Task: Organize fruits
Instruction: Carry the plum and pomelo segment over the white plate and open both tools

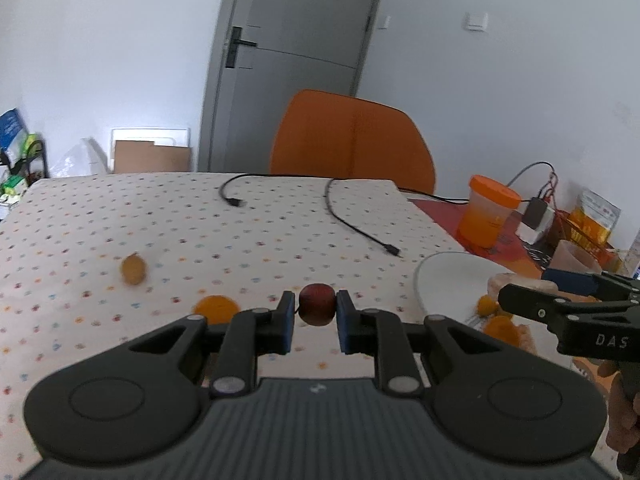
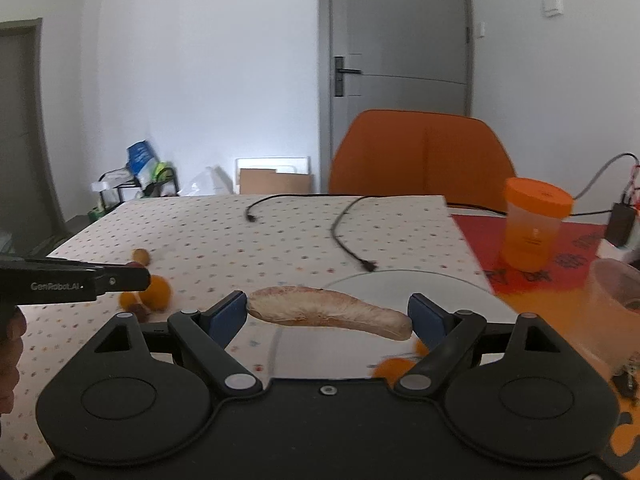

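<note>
My left gripper [image 1: 313, 312] holds its jaws clamped on a small dark-red fruit [image 1: 317, 305] above the dotted counter [image 1: 240, 232]. My right gripper [image 2: 328, 316] has its jaws wide, gripping a long pale peeled fruit [image 2: 330, 312] endwise over the white plate [image 2: 384, 284].

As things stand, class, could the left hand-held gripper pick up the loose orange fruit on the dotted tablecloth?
Probably not yet: the left hand-held gripper is already shut on a small dark-red round fruit. The orange fruit lies unobstructed just left of it.
</note>
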Demonstrator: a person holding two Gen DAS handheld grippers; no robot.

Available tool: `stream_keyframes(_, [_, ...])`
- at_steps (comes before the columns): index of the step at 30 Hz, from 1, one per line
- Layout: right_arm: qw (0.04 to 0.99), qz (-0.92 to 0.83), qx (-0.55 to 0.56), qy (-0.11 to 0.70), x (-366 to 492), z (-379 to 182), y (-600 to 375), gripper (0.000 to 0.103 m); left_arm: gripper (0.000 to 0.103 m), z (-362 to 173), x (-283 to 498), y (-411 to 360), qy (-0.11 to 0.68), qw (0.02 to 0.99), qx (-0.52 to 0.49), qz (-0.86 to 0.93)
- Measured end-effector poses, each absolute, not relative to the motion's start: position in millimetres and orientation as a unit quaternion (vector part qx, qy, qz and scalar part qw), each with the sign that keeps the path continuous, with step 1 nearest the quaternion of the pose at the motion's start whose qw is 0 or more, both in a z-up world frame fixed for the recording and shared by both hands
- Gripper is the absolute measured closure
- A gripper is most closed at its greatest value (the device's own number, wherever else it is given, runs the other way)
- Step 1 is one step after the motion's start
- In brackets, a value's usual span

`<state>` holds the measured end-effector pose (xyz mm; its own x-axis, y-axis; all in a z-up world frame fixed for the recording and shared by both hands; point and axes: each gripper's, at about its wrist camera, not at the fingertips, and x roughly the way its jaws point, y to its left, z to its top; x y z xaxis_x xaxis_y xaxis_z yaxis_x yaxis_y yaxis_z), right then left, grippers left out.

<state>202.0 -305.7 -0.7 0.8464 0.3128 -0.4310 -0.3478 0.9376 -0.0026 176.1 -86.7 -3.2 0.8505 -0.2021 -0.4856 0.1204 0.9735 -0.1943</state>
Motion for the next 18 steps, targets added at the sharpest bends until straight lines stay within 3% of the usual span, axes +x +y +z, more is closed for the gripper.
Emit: stream_keyframes(18, [0.967, 0.117, -0.016, 0.226, 205, -12, -360, 0.019, 0.083, -6, 200, -164, 0.274, 0.946, -0.047, -0.164])
